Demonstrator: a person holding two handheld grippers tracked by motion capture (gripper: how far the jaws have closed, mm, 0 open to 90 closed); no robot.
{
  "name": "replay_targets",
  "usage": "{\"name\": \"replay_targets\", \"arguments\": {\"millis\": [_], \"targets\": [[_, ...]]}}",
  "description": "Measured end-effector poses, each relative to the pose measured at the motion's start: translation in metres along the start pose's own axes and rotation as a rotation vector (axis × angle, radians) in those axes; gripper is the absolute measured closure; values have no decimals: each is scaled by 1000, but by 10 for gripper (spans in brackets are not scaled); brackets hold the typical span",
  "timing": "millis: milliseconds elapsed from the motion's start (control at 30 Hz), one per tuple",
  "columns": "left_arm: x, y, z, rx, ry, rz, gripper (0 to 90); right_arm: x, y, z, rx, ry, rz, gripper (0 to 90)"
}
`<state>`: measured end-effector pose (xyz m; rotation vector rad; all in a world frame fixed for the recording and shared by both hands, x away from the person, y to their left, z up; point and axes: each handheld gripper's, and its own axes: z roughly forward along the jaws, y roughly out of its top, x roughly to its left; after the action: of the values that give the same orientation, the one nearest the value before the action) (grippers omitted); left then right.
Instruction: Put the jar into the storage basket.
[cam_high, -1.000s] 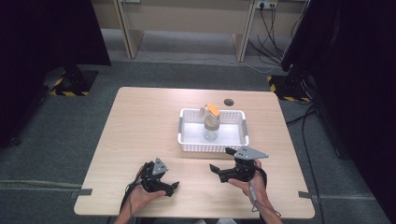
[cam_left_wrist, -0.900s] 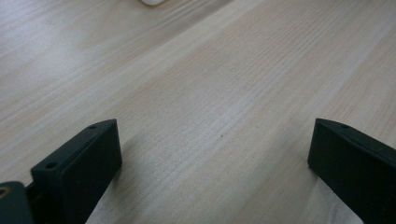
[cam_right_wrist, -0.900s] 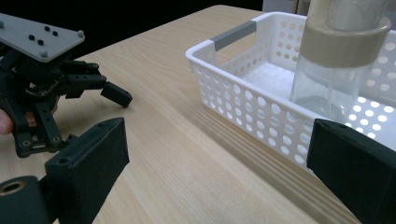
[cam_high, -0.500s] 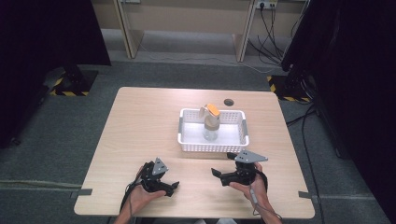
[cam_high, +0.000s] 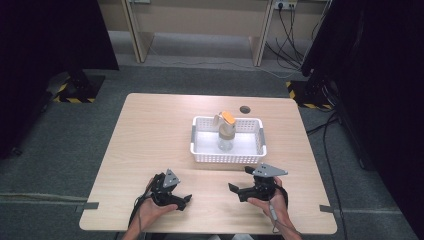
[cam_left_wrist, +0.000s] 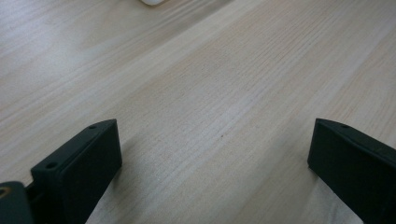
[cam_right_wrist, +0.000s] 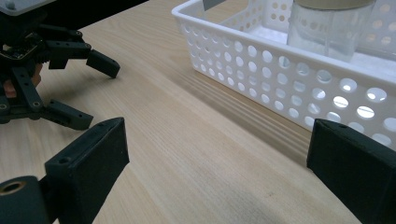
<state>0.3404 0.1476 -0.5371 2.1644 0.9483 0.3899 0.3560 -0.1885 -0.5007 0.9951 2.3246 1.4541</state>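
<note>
My table (cam_high: 150, 135) is a light wooden one with rounded corners, standing on grey carpet. A white perforated basket (cam_high: 227, 156) sits directly on it, right of the middle and toward the far side. Just beyond the basket's far rim there is a small dark round spot (cam_high: 244, 109) in the tabletop; I cannot tell what it is. My left tool (cam_high: 182, 200) and right tool (cam_high: 237, 182) rest low over the near edge.

No text, label, brand or number can be read anywhere.
</note>
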Motion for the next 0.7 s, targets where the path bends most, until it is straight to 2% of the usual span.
{"name": "replay_targets", "arguments": {"millis": [700], "targets": [[0, 0, 0, 0, 0, 0, 19, -3, -14, -9, 15, -8, 16, 56]]}}
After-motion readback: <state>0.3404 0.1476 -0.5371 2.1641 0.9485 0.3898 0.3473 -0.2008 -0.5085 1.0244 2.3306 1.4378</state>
